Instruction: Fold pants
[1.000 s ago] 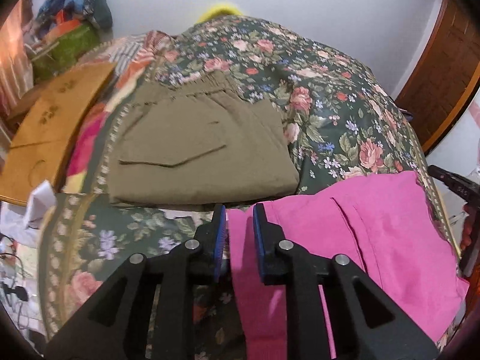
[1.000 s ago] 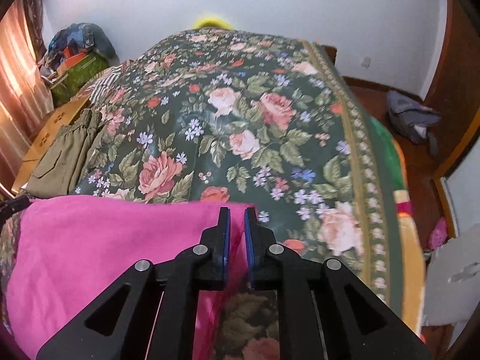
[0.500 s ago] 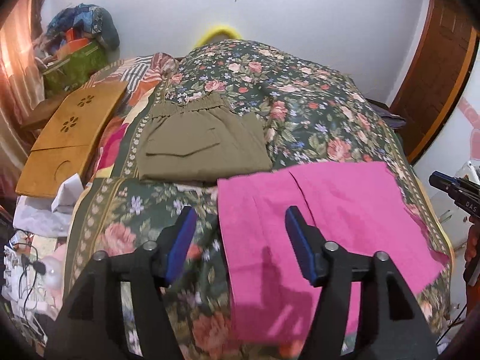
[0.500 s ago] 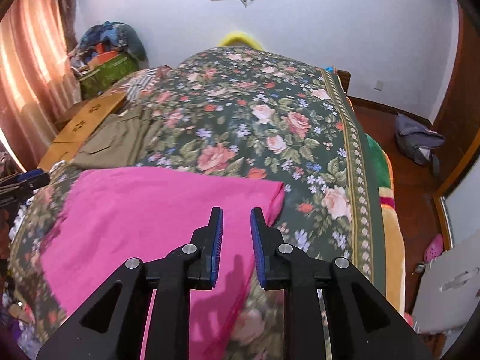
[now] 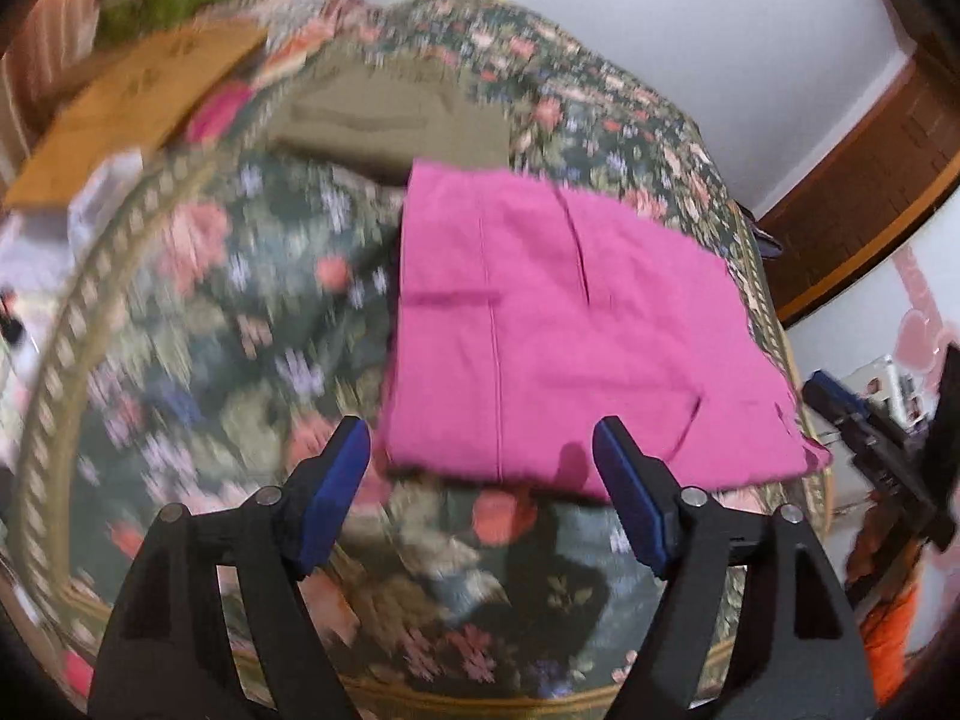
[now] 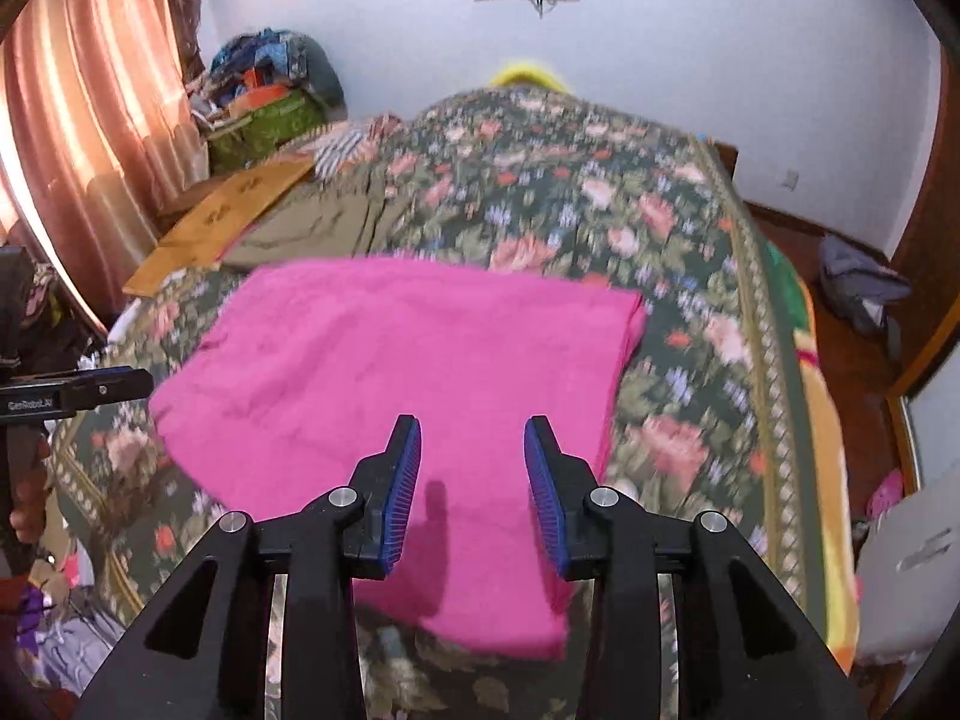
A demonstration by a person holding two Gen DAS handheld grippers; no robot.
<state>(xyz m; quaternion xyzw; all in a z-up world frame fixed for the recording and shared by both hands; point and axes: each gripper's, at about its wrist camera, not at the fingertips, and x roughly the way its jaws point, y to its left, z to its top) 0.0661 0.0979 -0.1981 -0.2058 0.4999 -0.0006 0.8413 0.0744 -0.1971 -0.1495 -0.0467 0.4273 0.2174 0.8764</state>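
The pink pants point(image 5: 558, 324) lie folded flat on the floral bedspread point(image 5: 228, 324); they also show in the right wrist view point(image 6: 396, 372). My left gripper point(image 5: 480, 492) is open and empty, held above the bed near the pants' near edge. My right gripper point(image 6: 473, 480) is open and empty, held above the pants' near right part. Neither touches the cloth. The right gripper shows at the right edge of the left wrist view point(image 5: 870, 432), and the left gripper at the left edge of the right wrist view point(image 6: 72, 396).
Folded olive pants point(image 5: 390, 120) lie just beyond the pink ones, also in the right wrist view point(image 6: 312, 228). A wooden board point(image 6: 222, 222) lies at the bed's left. A clothes pile point(image 6: 264, 96) sits in the far left corner. A grey bundle point(image 6: 864, 288) lies on the floor at the right.
Both grippers let go of the pink pants, opened wide and drew back and up from the bed. The pants now lie flat.
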